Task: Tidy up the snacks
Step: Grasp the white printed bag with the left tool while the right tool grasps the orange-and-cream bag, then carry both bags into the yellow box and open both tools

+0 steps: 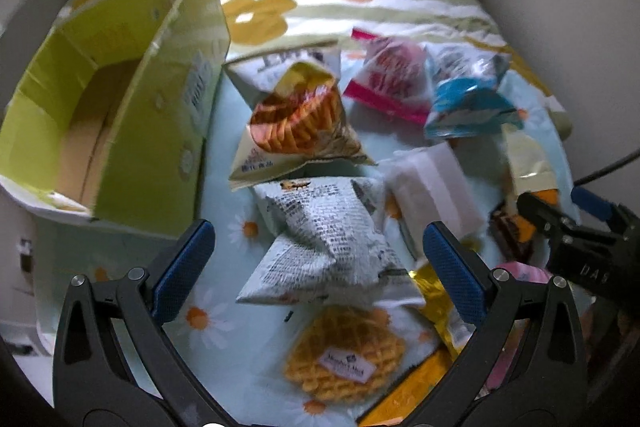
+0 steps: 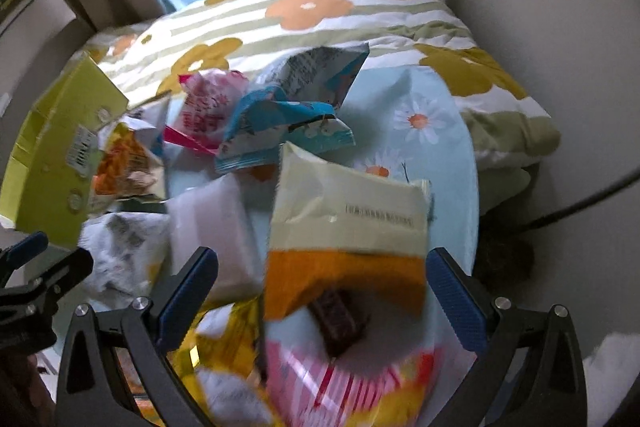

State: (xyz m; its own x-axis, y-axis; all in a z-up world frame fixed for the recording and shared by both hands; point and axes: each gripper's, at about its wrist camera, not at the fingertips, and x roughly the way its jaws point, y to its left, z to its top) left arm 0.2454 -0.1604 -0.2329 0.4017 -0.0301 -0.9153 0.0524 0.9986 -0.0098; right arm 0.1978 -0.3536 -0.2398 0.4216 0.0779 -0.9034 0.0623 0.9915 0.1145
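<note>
Several snack packs lie on a light blue daisy cloth (image 1: 224,323). My left gripper (image 1: 320,259) is open, its jaws either side of a grey-white printed pack (image 1: 324,239). Ahead lie an orange snack bag (image 1: 296,119), a pink pack (image 1: 392,75) and a blue pack (image 1: 464,99). A waffle (image 1: 344,359) lies below. My right gripper (image 2: 324,291) is open around a cream and orange pack (image 2: 344,227); it also shows in the left wrist view (image 1: 560,219). A green cardboard box (image 1: 120,99) stands open at the left, also in the right wrist view (image 2: 52,143).
A white pack (image 1: 432,187) lies mid-right, also in the right wrist view (image 2: 212,227). A gold wrapper (image 1: 436,299) and pink striped pack (image 2: 332,379) lie near. A flowered striped quilt (image 2: 304,19) lies behind. Walls close both sides. A black cable (image 2: 580,203) runs at right.
</note>
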